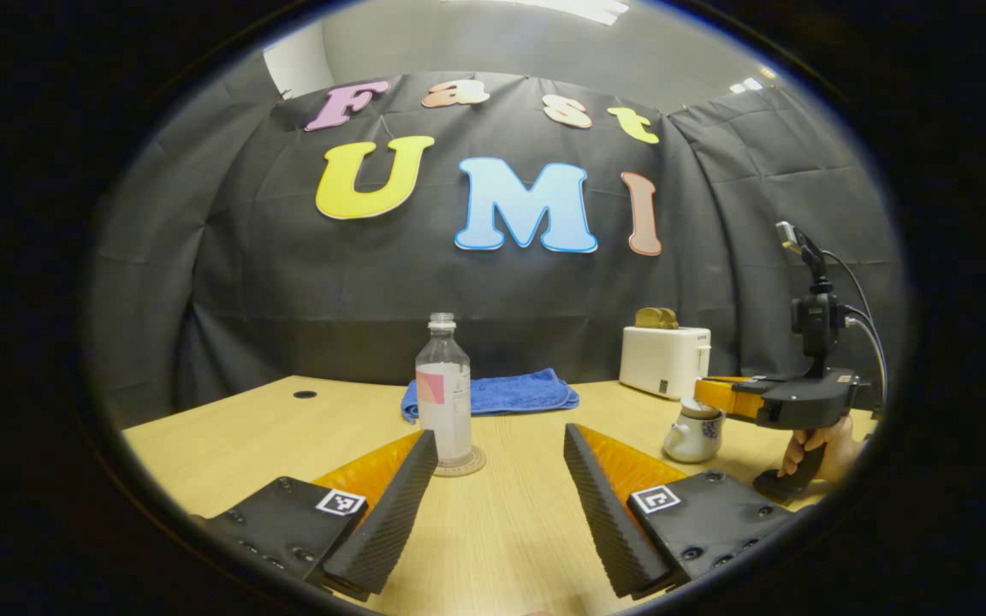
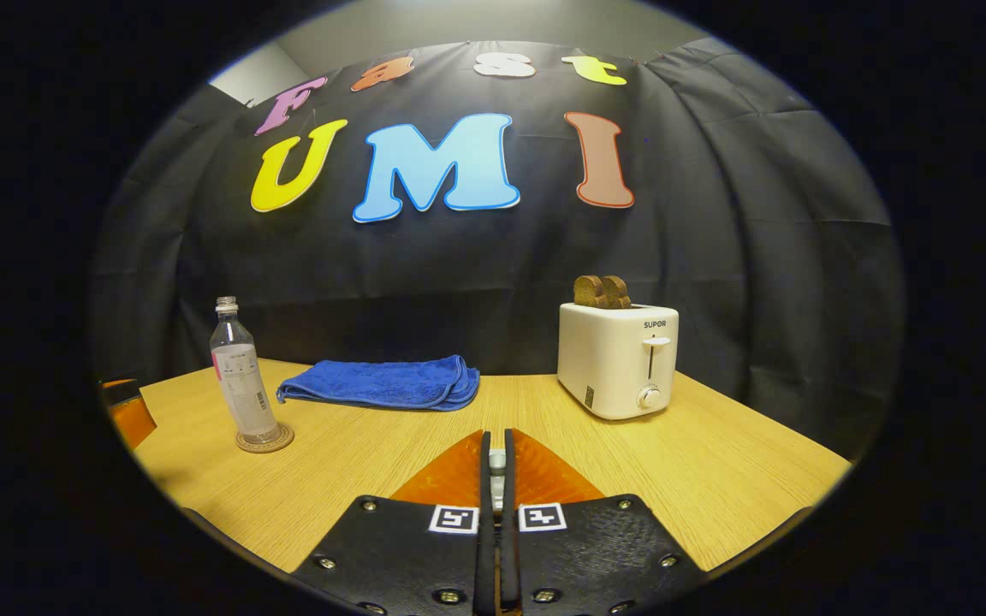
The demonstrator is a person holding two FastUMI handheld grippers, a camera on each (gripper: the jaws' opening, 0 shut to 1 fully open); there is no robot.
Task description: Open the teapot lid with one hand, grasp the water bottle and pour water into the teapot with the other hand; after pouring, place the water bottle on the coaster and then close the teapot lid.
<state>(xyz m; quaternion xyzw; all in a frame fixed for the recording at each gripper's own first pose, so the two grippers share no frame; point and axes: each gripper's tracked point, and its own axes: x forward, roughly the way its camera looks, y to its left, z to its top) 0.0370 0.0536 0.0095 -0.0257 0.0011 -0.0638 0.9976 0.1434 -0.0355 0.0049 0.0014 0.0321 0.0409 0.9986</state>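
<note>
A clear, uncapped water bottle (image 1: pixel 444 389) (image 2: pixel 245 376) stands upright on a round coaster (image 1: pixel 461 464) (image 2: pixel 264 441). My left gripper (image 1: pixel 500 432) is open just in front of the bottle, holding nothing. To the right, a small white teapot (image 1: pixel 691 436) stands on the table. My right gripper (image 1: pixel 705 395) reaches over its top, held by a hand (image 1: pixel 818 449). In the right gripper view, that gripper (image 2: pixel 497 438) is shut, with a small pale piece of the teapot lid (image 2: pixel 497 462) pinched between its fingers. The lid is at the pot's mouth; I cannot tell if it is fully seated.
A folded blue towel (image 1: pixel 501 393) (image 2: pixel 382 383) lies at the back of the wooden table (image 1: pixel 228 428) (image 2: pixel 715 462). A white toaster (image 1: pixel 664 359) (image 2: pixel 617 359) with bread in its slots stands at the back right. The left gripper's body (image 2: pixel 127 411) shows at the left edge.
</note>
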